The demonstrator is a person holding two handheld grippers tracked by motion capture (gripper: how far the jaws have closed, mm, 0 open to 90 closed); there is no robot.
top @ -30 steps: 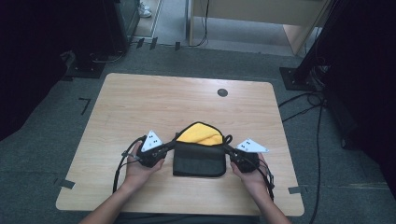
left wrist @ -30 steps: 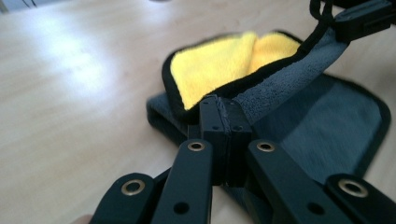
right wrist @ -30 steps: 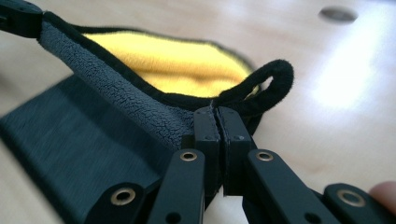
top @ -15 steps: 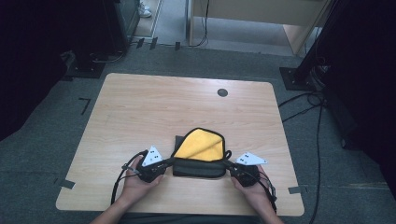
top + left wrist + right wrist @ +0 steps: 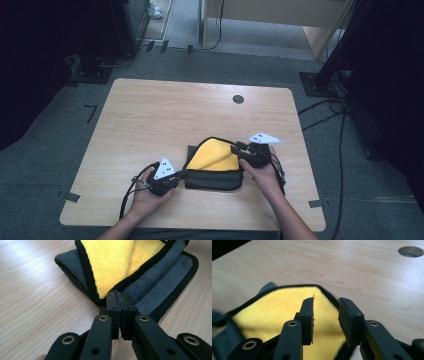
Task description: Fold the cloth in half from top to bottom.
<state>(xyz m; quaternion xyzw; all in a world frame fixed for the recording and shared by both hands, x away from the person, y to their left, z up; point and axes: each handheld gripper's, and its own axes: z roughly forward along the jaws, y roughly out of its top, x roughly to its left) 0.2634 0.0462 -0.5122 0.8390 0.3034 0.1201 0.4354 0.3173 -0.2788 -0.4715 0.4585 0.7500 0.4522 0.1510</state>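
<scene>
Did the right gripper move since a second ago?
Yes. The right gripper has gone up the picture, toward the table's round hole, and now sits over the cloth's yellow flap. Its jaws have just been opening, with nothing pinched between them.

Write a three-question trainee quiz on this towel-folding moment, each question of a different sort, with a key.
1. True or false: the left gripper is shut on the towel.
2. The right gripper has its jaws: A) clamped on a towel corner, B) apart with nothing pinched, C) resting on the table hole.
3. Fill in: the towel's upturned flap is ____ in colour.

Key: 1 true. 2 B; they have just been opening above the yellow flap. 3 yellow.
</scene>
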